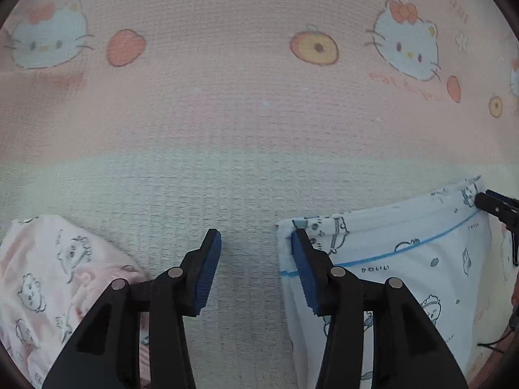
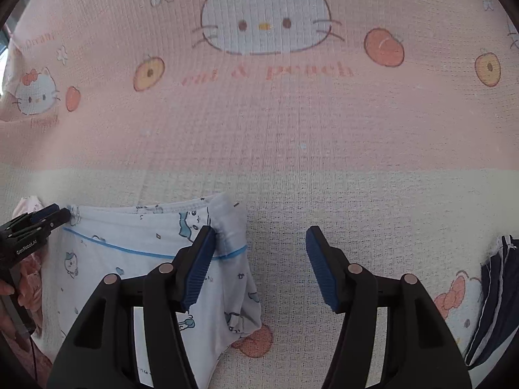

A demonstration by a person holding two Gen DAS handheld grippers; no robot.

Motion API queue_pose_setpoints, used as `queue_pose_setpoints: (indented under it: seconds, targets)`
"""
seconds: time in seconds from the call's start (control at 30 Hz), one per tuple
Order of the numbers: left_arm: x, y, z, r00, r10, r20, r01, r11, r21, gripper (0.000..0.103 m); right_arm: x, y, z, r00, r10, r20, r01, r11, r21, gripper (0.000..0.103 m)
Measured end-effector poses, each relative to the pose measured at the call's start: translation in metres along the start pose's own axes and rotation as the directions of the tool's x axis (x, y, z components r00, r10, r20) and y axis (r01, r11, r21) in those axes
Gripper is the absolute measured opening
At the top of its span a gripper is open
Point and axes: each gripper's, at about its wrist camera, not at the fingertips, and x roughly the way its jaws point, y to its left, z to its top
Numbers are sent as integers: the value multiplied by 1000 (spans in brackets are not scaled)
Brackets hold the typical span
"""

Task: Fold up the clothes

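A white garment (image 1: 405, 259) with small cartoon prints and a thin blue line lies flat on the bed cover. My left gripper (image 1: 256, 236) is open over bare cover, and its right finger (image 1: 303, 259) rests at the garment's left corner. In the right wrist view the same white garment (image 2: 129, 259) sits at lower left. My right gripper (image 2: 259, 236) is open there, its left finger (image 2: 199, 259) over the garment's bunched right edge. Nothing lies between either pair of pads. Each gripper shows at the edge of the other's view: right gripper (image 1: 489, 199), left gripper (image 2: 53, 215).
The pink and cream waffle bed cover (image 2: 292, 136) with cat and peach prints spreads under everything. A crumpled pink printed garment (image 1: 58, 275) lies at lower left of the left wrist view. A navy garment with white stripes (image 2: 496, 291) lies at the right edge.
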Motion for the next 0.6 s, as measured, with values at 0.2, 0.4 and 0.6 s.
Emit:
queue_pose_setpoints:
  seconds: [0.2, 0.4, 0.6]
  targets:
    - [-15, -48, -17, 996, -91, 0, 89, 972, 218, 47, -12, 10, -24, 997, 36, -62, -40, 998, -56, 60]
    - [5, -38, -26, 996, 45, -76, -25, 968, 249, 51, 10, -2, -30, 998, -26, -63, 23, 998, -53, 59]
    - [-29, -42, -30, 994, -100, -48, 109, 965, 238, 51, -23, 3, -42, 998, 25, -58, -28, 999, -45, 61]
